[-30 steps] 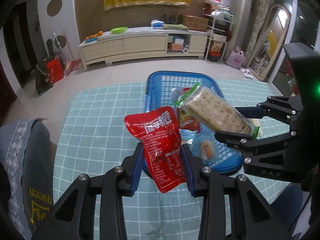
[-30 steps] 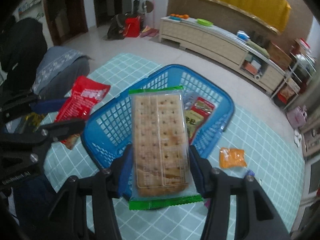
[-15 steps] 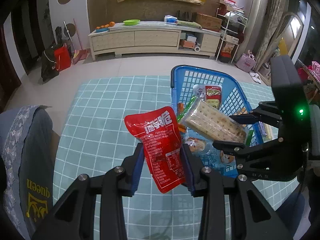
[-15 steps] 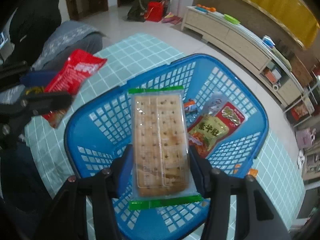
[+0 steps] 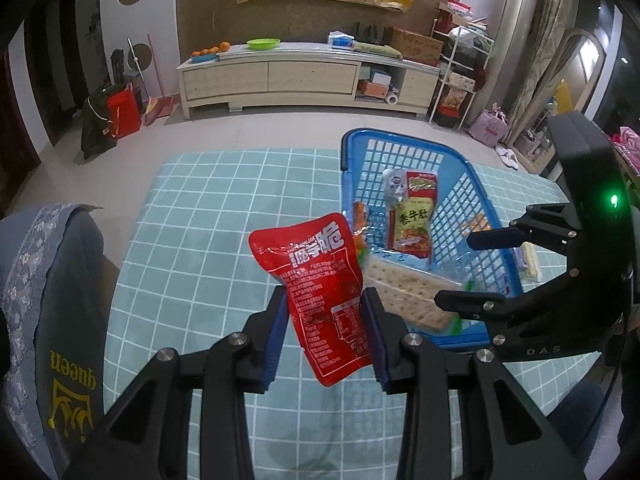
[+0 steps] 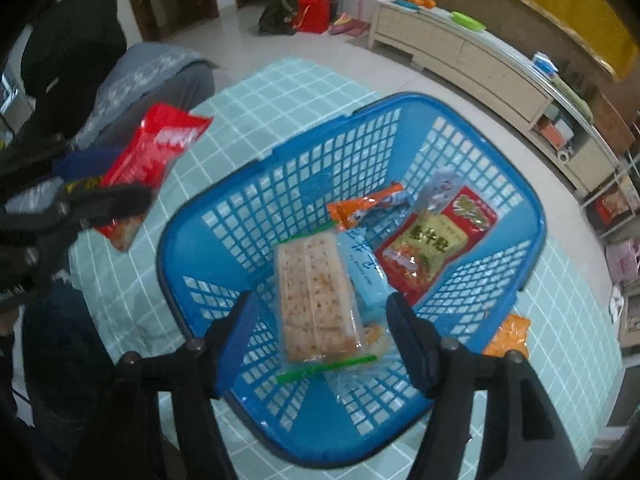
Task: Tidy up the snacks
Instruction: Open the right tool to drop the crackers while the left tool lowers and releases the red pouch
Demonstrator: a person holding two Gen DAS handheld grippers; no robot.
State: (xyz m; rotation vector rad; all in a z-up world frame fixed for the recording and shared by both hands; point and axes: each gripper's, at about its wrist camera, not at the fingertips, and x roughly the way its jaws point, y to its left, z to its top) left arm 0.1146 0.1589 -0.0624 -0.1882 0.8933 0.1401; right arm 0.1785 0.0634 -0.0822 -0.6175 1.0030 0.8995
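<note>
A: Right wrist view: right gripper jaws are opening, pads clear of the cracker pack on both sides. A second ago that pack was clamped between them above the blue basket; now it lies down in the basket, tilted, partly on a light blue packet.

B: So the release is done?

A: Looks it. Pack sits lower than the pads and nothing presses on it. Whether it has fully settled I can't tell; the frame is a bit blurred.

B: What else is in there?

A: Red-and-yellow pouch and an orange wrapper, both on the basket floor beyond the crackers. An orange packet is outside, on the checked tablecloth just beside the basket's right wall.

B: Left side?

A: Left wrist view: left gripper is pinching the red snack pouch by its lower half, same as a second ago. Pouch hangs over the tablecloth just left of the basket, not over it.

B: Meaning for the task?

A: One more snack binned. My guess is the red pouch goes in next, then the orange packet outside.
</note>
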